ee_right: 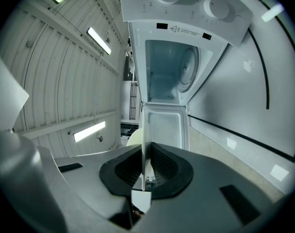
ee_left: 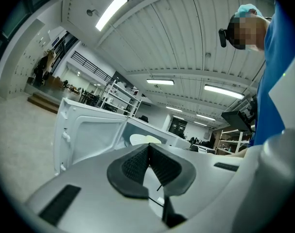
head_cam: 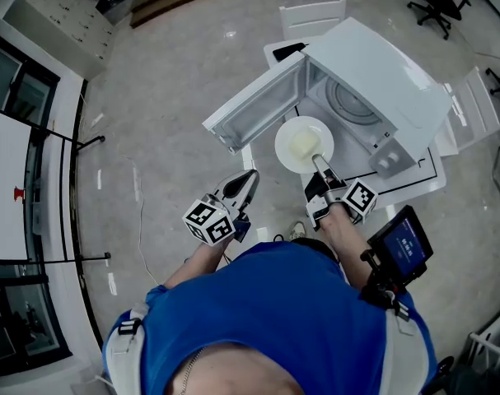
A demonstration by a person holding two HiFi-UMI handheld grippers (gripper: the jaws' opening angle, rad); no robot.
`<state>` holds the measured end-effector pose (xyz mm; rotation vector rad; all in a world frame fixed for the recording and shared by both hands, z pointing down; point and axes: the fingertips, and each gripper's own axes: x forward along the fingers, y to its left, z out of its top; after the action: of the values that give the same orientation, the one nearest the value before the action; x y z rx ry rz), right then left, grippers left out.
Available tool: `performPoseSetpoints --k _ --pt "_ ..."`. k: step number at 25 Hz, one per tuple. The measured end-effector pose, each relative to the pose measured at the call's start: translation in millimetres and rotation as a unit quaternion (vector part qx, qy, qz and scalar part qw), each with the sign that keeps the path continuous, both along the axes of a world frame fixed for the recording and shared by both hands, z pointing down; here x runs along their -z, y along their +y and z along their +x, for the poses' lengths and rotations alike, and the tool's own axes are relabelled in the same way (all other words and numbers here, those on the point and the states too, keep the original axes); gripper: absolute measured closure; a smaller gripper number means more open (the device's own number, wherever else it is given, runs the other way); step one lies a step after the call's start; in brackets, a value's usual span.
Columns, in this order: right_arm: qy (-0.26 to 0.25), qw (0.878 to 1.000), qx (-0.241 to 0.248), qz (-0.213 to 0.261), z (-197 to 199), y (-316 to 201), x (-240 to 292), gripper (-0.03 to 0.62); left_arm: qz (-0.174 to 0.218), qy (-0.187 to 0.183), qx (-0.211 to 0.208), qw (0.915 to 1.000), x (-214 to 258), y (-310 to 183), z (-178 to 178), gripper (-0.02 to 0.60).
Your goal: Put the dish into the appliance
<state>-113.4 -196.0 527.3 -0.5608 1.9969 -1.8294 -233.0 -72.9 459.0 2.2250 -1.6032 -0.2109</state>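
Black print on the white boxy microwave's (ee_right: 186,13) control strip is too small to read. The right gripper (head_cam: 318,163), held level, pinches the pale round plate (head_cam: 304,144) by its rim, just outside the open cavity. The left gripper (head_cam: 251,177) hangs beside it, jaws pressed together on nothing.

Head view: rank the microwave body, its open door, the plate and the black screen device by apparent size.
1. microwave body, clearly largest
2. open door
3. plate and black screen device: these look about alike. The screen sits nearer the camera, so I won't rank them.
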Motion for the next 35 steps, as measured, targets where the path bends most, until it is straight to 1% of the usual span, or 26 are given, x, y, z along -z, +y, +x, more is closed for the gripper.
performPoseSetpoints --k 5,10,16,23,31,35 --pt "0.004 1.000 -0.017 -0.012 2 -6 -3 0.571 -0.002 -0.003 -0.019 0.9998 7 -11 0 0.575" --pt "0.013 0.999 -0.046 -0.020 10 -13 -11 0.572 -0.013 -0.005 -0.046 0.9989 4 -27 3 0.575" --pt "0.018 0.996 -0.088 -0.030 16 -41 -17 0.571 -0.023 -0.009 -0.093 0.9954 1 -69 7 0.575" --pt "0.028 0.986 -0.158 -0.050 25 -67 -38 0.571 -0.025 -0.018 -0.159 0.9868 -5 -116 6 0.575" --pt "0.028 0.973 -0.219 -0.070 35 -87 -58 0.571 -0.034 -0.029 -0.204 0.9778 -17 -146 8 0.575" --pt "0.029 0.967 -0.240 -0.079 38 -98 -68 0.571 -0.038 -0.038 -0.216 0.9749 -22 -157 10 0.575"
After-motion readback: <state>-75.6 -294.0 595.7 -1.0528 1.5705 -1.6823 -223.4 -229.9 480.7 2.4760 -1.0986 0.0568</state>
